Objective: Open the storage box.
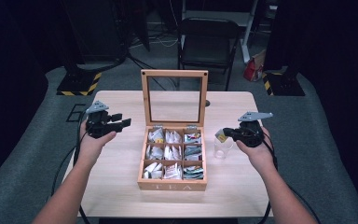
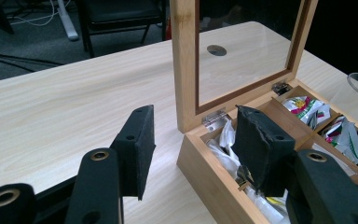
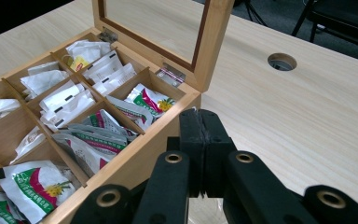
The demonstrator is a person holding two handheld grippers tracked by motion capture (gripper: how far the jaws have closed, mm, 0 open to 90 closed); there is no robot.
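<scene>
The right gripper [image 1: 227, 134] is pinched tight on what looks like a small yellow-and-white tea sachet [image 1: 220, 136], with a clear plastic cup [image 1: 222, 150] just under its tips. If it lets go off-centre, the sachet could snag the rim or topple the light cup. The left gripper [image 1: 121, 120] is half-open and empty, with the open bamboo tea box [image 1: 172, 185] beside it.

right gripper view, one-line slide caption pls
Shut hand-held gripper beside an open wooden tea box of sachets on a light wood table.

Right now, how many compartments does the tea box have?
9, in a three-by-three grid inside the wooden tea box: three along the hinged lid, three across the middle, three along the front wall. All hold tea sachets.
</scene>
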